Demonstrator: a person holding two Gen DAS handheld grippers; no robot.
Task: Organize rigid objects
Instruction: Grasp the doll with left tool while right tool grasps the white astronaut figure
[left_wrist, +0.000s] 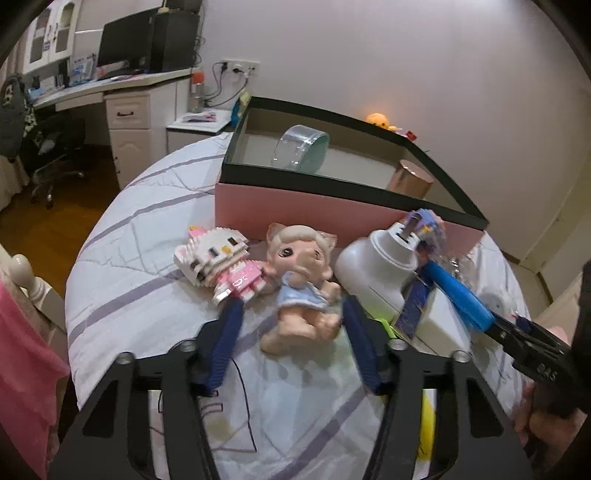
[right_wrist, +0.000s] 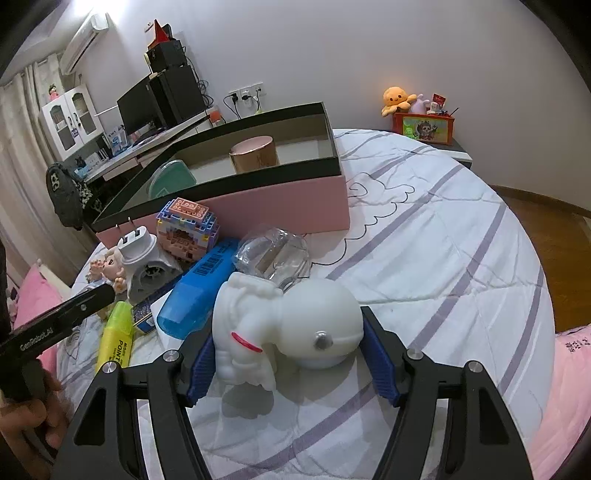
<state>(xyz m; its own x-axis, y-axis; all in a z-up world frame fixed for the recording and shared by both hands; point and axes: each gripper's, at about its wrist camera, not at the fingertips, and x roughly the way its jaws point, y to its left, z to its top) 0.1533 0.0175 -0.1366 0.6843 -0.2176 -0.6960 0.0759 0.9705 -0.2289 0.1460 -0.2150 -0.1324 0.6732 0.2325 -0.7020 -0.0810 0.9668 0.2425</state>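
Observation:
My left gripper (left_wrist: 291, 314) is open on the bed, its blue fingers on either side of a cat-eared doll in a blue dress (left_wrist: 303, 280). A pink and white brick-built kitty (left_wrist: 221, 264) lies to its left, a white plug device (left_wrist: 380, 264) to its right. My right gripper (right_wrist: 288, 347) is open around a white astronaut figure (right_wrist: 284, 325) lying on the bedspread, not clamped. The pink box with a black rim (left_wrist: 317, 212) (right_wrist: 280, 206) stands behind, holding a clear round case (left_wrist: 301, 149) and a rose-gold tin (right_wrist: 253, 153).
Near the astronaut lie a blue case (right_wrist: 203, 288), a clear plastic piece (right_wrist: 273, 254), a pastel brick house (right_wrist: 186, 227), a yellow highlighter (right_wrist: 114, 341) and a small blue card (right_wrist: 142, 315). A desk with monitor (left_wrist: 125, 40) stands left; toys sit on a nightstand (right_wrist: 424, 118).

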